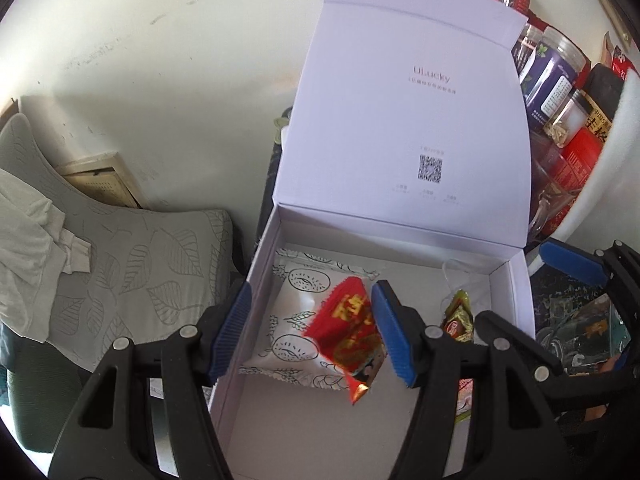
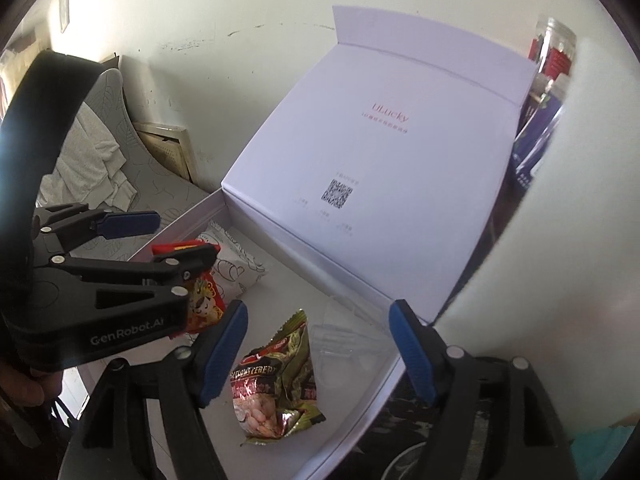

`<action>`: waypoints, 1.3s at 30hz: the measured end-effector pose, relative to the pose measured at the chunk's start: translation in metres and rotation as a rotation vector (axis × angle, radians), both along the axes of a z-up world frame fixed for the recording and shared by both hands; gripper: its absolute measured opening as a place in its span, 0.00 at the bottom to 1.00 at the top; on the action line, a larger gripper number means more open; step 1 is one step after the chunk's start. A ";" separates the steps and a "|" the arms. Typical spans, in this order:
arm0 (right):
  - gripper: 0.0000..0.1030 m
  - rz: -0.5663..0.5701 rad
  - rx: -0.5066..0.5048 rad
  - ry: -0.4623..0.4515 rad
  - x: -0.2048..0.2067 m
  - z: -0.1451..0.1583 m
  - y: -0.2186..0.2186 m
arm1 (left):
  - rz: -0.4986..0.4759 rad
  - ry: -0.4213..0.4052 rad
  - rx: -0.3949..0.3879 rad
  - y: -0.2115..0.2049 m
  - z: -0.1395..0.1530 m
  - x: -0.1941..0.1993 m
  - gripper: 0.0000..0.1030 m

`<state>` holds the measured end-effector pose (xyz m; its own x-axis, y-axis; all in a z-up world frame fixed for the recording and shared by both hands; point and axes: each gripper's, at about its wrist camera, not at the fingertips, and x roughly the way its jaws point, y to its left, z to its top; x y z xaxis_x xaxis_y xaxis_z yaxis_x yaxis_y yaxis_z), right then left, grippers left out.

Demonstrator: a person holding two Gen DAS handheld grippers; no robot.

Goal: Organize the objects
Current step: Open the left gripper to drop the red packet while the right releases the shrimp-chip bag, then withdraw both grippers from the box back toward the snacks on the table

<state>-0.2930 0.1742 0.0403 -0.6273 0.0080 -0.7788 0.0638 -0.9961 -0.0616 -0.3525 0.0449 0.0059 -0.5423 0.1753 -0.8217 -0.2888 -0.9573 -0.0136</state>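
Observation:
A white box (image 1: 256,276) stands with its lid (image 1: 400,120) propped upright. On its floor lies a white packet with kiwi drawings (image 1: 296,320). A red packet (image 1: 348,336) hangs blurred over it, against the right pad of my left gripper (image 1: 314,330); the other pad stands clear of it, so the jaws are open. In the right wrist view the red packet (image 2: 204,300) dangles under the left gripper (image 2: 186,236). My right gripper (image 2: 320,354) is open above a green and red snack packet (image 2: 276,384) that rests on the box floor (image 2: 340,280).
Clear plastic wrap (image 2: 344,340) lies in the box's right corner. Jars (image 1: 552,80) and red packages (image 1: 580,152) crowd behind the lid at the right. A leaf-patterned cushion (image 1: 140,264) with white cloth (image 1: 28,232) sits left of the box. A hand (image 2: 20,388) shows at the left edge.

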 end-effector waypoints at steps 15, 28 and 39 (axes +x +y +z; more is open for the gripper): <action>0.75 -0.011 -0.013 0.114 0.040 0.046 0.014 | 0.076 0.105 0.022 -0.021 0.047 0.032 0.62; 0.76 -0.018 -0.011 0.164 0.082 0.073 0.009 | 0.098 0.149 0.034 -0.021 0.079 0.087 0.67; 0.76 -0.025 0.006 0.219 0.133 0.104 0.007 | 0.151 0.233 0.031 -0.021 0.114 0.141 0.71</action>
